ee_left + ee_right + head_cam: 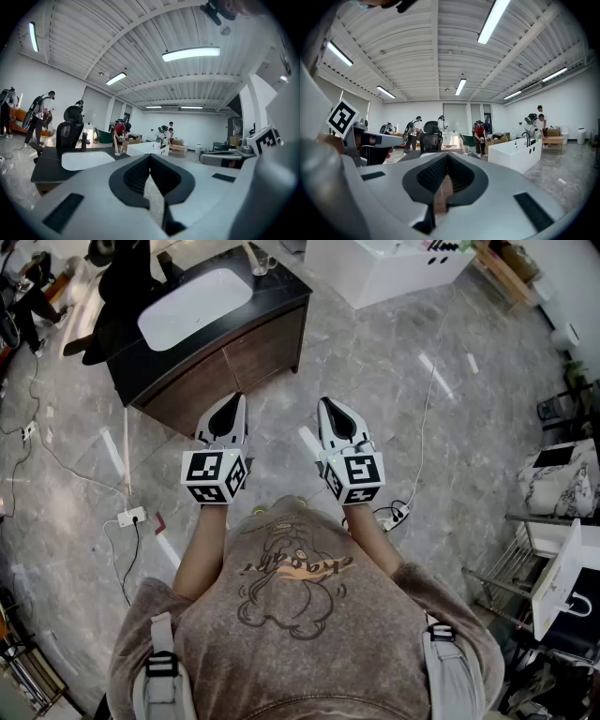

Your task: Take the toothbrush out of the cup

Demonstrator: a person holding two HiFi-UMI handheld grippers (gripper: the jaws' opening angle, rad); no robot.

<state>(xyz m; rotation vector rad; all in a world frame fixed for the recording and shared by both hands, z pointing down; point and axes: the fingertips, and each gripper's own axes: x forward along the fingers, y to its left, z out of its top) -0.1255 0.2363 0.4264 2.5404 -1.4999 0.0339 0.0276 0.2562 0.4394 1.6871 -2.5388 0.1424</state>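
The left tool and right tool were held shut and empty, well short of the tabletop. The cup holding the toothbrush was seen at its far corner.

The person wears a taupe short-sleeved T-shirt with a cartoon figure on the chest, drawn in dark outline with a touch of orange. Grey shoulder straps with black-and-white buckles run down both sides. The left hand-held gripper and the right hand-held gripper each have a white shell tapering to a point, with a black teardrop inset on top. Each also carries a marker cube of black-and-white squares.
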